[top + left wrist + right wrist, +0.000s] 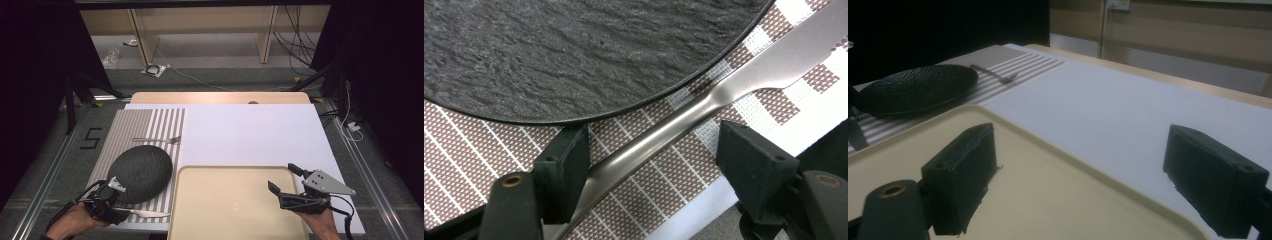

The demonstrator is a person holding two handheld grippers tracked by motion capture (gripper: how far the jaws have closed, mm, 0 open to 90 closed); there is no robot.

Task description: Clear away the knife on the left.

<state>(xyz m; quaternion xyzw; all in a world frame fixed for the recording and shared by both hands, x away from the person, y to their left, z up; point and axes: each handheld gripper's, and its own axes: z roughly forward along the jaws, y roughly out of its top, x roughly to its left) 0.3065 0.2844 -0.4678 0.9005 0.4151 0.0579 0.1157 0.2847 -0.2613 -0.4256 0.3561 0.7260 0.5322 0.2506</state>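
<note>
Left gripper view: hand-held gripper (651, 165) apart, astride smooth steel knife (704, 102); rough slate plate (574, 50) beside.

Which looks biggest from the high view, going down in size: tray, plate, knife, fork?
1. Tray
2. Plate
3. Knife and fork: both slim and look alike in length, so no ranking.

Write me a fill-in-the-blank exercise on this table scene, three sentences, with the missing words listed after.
1. The knife lies on the striped placemat with its handle between the open jaws of the ____ gripper.
2. The fork lies on the placemat on the far side of the dark ____.
3. The right gripper hovers with open jaws over the beige ____.

Missing words: left; plate; tray
</note>
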